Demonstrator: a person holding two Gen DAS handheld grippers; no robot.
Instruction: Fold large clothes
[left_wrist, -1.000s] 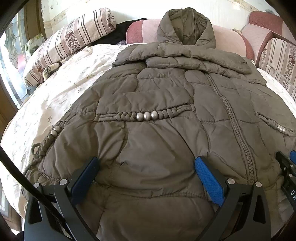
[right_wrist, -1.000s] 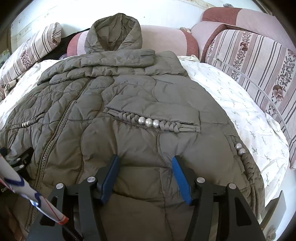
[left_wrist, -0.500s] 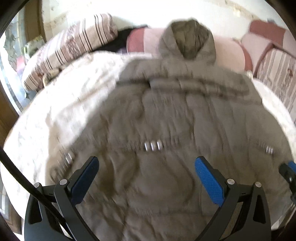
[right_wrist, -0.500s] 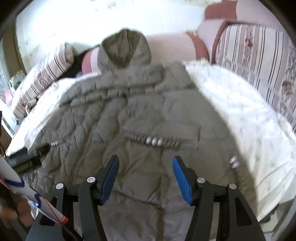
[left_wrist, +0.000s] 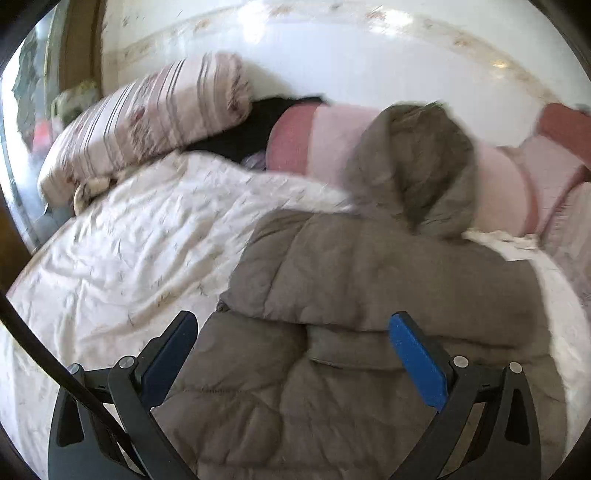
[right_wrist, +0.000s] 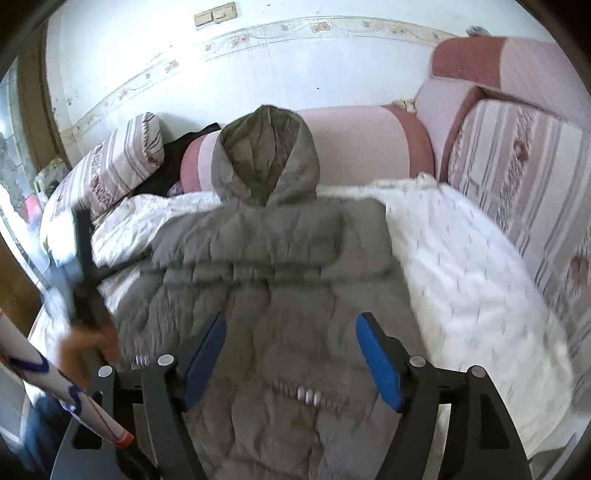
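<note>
A large olive-grey quilted hooded jacket (right_wrist: 273, 280) lies flat, front up, on a white floral bedspread (right_wrist: 461, 258), its hood (right_wrist: 266, 155) against a pink bolster. In the left wrist view the jacket's shoulder and folded sleeve (left_wrist: 369, 280) fill the lower middle. My left gripper (left_wrist: 295, 350) is open and empty above the left shoulder; it also shows blurred in the right wrist view (right_wrist: 83, 266). My right gripper (right_wrist: 291, 354) is open and empty above the jacket's chest, near a row of silver beads (right_wrist: 308, 395).
A striped floral pillow (left_wrist: 147, 122) lies at the back left, with a dark garment (left_wrist: 266, 122) beside it. A pink bolster (right_wrist: 369, 144) and striped cushions (right_wrist: 517, 170) line the back and right. A white wall stands behind.
Both grippers have risen and moved toward the head of the bed, from the hem area to the shoulders and chest. Both stayed open. The jacket has not moved.
</note>
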